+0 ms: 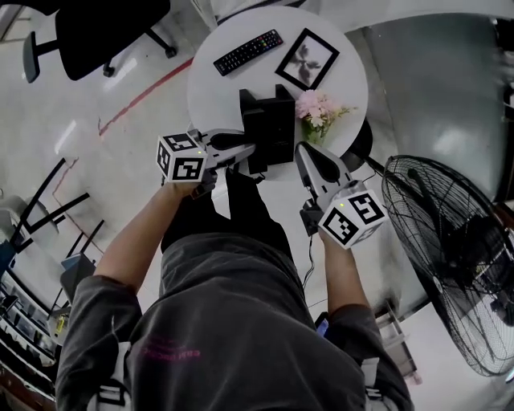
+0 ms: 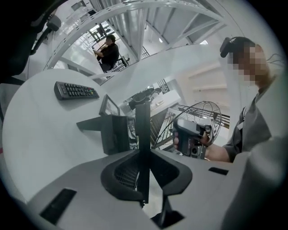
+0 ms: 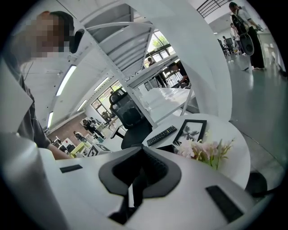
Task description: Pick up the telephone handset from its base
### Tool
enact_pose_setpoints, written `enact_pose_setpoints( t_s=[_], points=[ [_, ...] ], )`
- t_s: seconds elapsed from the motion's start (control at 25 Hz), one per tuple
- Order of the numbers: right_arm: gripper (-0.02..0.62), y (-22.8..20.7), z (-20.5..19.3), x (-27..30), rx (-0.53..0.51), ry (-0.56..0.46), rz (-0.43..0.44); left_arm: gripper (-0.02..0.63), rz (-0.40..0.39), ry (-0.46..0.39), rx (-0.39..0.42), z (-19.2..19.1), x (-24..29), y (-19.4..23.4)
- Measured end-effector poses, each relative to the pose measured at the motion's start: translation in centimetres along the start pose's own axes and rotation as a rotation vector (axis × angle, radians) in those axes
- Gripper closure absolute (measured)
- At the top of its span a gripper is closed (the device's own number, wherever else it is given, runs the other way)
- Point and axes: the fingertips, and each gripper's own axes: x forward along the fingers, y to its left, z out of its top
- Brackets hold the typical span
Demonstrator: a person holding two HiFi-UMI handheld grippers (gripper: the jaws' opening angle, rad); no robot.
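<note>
The left gripper [image 1: 246,150] is clamped on the black handset [image 2: 143,130], at the six o'clock edge of the round table [image 1: 217,88] beside its base [image 1: 273,112]. The right gripper [image 1: 303,152], at the base's four o'clock, is clenched and empty.

i'm seeing bare table [image 1: 215,96] lying open left of phone base [image 1: 273,128]; left gripper [image 1: 249,149] having clear side lane there. handset [image 2: 143,134] filling its jaws, pads pressing on it. flowers [image 1: 320,108] crowding base's right side, sitting just beside right gripper [image 1: 303,152]; tight squeeze there. remote [image 1: 247,51] and picture frame [image 1: 307,58] lying behind base, gap running between them. fan [image 1: 450,265] standing on floor at right, limiting wide swing. office chair [image 1: 112,24] sitting well apart, far left.
</note>
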Motion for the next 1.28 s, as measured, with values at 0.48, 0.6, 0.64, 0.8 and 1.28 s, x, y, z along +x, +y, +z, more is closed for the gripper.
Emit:
enact_pose_setpoints(
  t_s=[0.48, 0.6, 0.64, 0.8, 1.28],
  points=[
    [0.574, 3.0, 4.9, -1.3, -0.031, -0.12, -0.012, 0.528, -0.058, -0.108, 0.17, 9.6, -5.4, -8.3],
    [0.574, 3.9, 6.2, -2.1, -0.037, -0.154, -0.022, 0.528, -0.058, -0.115, 0.231, 11.7, -6.8, -10.5],
    [0.575, 4.2, 6.6, -2.4, -0.038, -0.165, -0.026, 0.528, -0.057, -0.121, 0.245, 12.5, -7.3, -11.3],
    [0.575, 5.3, 8.4, -3.2, -0.046, -0.215, -0.044, 0.528, -0.057, -0.165, 0.311, 15.5, -9.3, -13.9],
    [0.575, 8.7, 11.5, -5.4, -0.057, -0.334, -0.106, 0.528, -0.124, -0.236, 0.446, 21.4, -15.0, -20.0]
  ],
)
